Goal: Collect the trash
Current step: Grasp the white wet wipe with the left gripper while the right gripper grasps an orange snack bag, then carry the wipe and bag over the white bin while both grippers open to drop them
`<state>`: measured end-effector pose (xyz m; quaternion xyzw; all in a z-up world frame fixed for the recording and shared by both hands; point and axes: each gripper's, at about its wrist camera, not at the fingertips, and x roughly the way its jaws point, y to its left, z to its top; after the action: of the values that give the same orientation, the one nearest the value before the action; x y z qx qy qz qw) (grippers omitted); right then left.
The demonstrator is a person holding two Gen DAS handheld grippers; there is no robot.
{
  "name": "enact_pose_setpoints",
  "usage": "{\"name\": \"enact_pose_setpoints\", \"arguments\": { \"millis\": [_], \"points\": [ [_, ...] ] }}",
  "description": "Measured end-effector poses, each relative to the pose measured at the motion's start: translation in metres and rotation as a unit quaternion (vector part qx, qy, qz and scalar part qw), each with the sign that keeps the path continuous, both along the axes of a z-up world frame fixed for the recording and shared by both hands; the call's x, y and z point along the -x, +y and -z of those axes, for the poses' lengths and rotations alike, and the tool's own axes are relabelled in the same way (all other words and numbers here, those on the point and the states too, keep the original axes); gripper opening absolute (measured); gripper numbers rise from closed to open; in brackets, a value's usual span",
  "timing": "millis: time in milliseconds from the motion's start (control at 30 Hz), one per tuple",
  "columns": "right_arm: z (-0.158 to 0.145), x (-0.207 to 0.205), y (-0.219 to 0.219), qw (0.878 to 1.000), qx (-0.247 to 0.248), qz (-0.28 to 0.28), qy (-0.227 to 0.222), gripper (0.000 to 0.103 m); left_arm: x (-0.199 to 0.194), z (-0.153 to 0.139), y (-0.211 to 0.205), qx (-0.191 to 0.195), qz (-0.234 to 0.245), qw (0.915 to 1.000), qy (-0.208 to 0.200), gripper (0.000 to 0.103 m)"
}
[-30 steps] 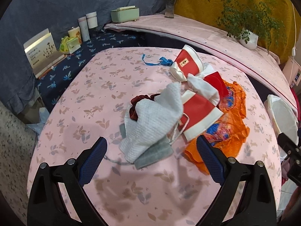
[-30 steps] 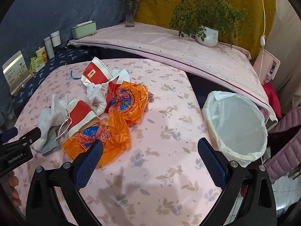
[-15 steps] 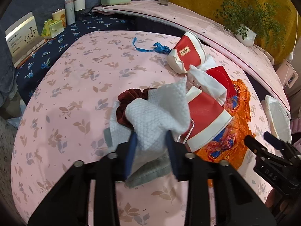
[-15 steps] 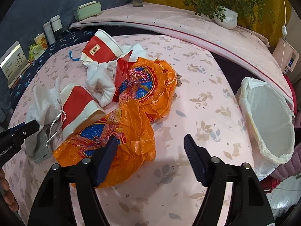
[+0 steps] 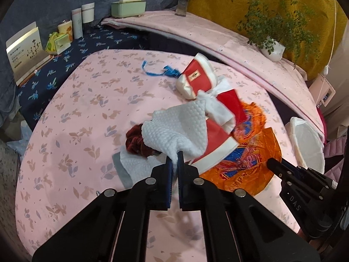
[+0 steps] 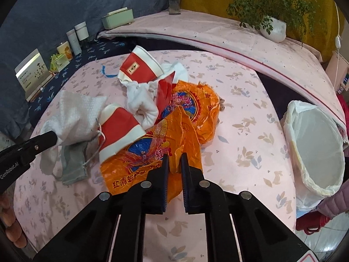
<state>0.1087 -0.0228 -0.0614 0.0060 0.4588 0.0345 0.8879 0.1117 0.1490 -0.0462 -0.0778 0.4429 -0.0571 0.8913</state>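
A pile of trash lies on the pink table (image 5: pixel 72 113). My left gripper (image 5: pixel 174 160) is shut on a white textured wipe (image 5: pixel 181 128), lifted a little off a grey mask (image 5: pixel 122 172) and a dark red scrunchie (image 5: pixel 135 142). My right gripper (image 6: pixel 174 159) is shut on an orange plastic bag (image 6: pixel 157 150). Two red-and-white paper cups (image 6: pixel 120 131) (image 6: pixel 137 67) and white tissue (image 6: pixel 141 104) lie in the pile. A white-lined trash bin (image 6: pixel 316 150) stands off the table's right edge. The left gripper also shows in the right wrist view (image 6: pixel 51 138).
A blue string (image 5: pixel 161 72) lies at the far side of the table. Boxes and bottles (image 5: pixel 76 26) stand on the dark blue surface at the left. A potted plant (image 6: pixel 272 28) and a flower vase (image 6: pixel 174 2) stand on the pink shelf behind.
Both grippers have closed: the left on the white wipe, the right on the orange bag. Both moved in towards the pile, and the wipe is lifted a little.
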Motion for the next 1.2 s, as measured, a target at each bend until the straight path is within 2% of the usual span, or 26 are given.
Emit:
{"name": "enact_pose_setpoints", "arguments": {
  "millis": [300,533,667,933,1200],
  "points": [
    [-0.064,0.009,-0.046,0.997,-0.011,0.034,-0.064,0.009,0.006,-0.056,-0.052,0.019,0.045,0.9975,-0.052,0.004],
    [-0.092,0.017,-0.103,0.991,-0.004,0.09,-0.1,0.009,0.005,-0.084,-0.113,0.03,0.098,0.9917,-0.078,0.004],
    [-0.098,0.021,-0.14,0.986,0.0,0.125,-0.112,0.009,0.003,-0.092,-0.153,0.034,0.126,0.9872,-0.092,0.004],
    [-0.093,0.024,-0.207,0.976,0.018,0.188,-0.11,0.009,-0.012,-0.087,-0.237,0.044,0.189,0.9776,-0.081,0.004],
    [-0.078,0.026,-0.266,0.964,0.022,0.247,-0.093,0.009,-0.024,-0.08,-0.301,0.062,0.241,0.9665,-0.063,0.004]
  ]
}}
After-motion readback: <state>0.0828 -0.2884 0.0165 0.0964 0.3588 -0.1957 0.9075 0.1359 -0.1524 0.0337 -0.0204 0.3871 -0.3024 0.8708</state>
